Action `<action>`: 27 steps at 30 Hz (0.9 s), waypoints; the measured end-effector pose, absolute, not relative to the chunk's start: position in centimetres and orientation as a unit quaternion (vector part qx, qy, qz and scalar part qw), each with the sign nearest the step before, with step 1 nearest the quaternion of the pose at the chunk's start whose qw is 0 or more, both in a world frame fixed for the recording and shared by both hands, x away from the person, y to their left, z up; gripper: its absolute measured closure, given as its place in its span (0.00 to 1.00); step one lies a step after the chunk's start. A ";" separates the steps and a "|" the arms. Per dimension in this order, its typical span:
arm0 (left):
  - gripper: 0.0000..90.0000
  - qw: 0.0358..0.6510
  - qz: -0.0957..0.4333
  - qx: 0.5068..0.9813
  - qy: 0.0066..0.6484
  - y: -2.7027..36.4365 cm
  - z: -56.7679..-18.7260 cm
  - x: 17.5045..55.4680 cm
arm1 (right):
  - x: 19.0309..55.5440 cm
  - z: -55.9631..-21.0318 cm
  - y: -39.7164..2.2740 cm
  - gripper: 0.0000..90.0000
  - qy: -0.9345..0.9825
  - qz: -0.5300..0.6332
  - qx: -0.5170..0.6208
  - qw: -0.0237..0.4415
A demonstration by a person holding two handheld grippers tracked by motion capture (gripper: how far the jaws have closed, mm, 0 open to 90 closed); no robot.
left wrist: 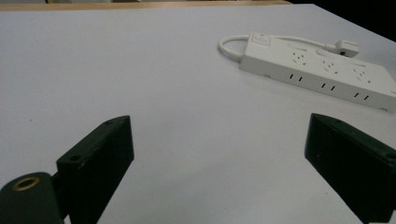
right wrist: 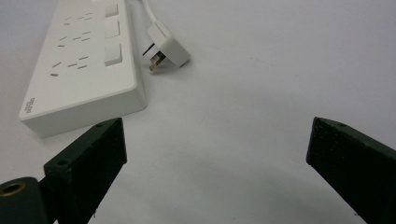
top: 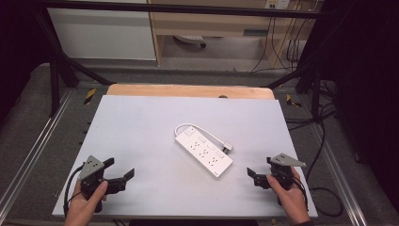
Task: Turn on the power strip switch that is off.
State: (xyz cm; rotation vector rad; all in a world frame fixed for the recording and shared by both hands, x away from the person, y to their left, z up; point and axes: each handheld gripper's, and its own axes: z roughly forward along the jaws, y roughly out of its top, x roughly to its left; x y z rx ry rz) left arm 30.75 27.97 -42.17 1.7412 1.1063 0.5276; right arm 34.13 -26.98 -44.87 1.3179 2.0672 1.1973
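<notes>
High view, both grippers (top: 121, 169) (top: 258, 173) low, jaws apart

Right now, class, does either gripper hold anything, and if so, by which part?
Nothing is held. The left gripper and right gripper both stand with open jaws over the table, apart from the power strip.

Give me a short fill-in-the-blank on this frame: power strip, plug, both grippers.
1. The white power strip lies on the table ____ the two grippers.
2. The jaws of the left gripper and the right gripper stand ____, with nothing held.
3. The plug at the end of the strip's cable rests ____ the strip, not in a socket.
4. The strip's colour is ____.

Missing words: between; open; beside; white
</notes>
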 end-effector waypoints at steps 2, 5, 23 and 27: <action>0.09 0.483 0.217 0.718 0.452 27.9 -42.2 30.8 | 34.2 -44.8 -26.8 0.06 0.742 0.431 0.470 0.206; 0.09 0.486 0.217 0.716 0.451 27.9 -42.1 30.7 | 34.1 -44.8 -26.7 0.05 0.742 0.434 0.468 0.204; 0.08 0.483 0.214 0.722 0.447 27.8 -42.2 30.9 | 34.2 -43.4 -27.5 0.05 0.722 0.460 0.479 0.194; 0.08 0.485 0.211 0.718 0.452 27.9 -42.3 31.0 | 34.0 -42.9 -27.7 0.05 0.710 0.476 0.478 0.202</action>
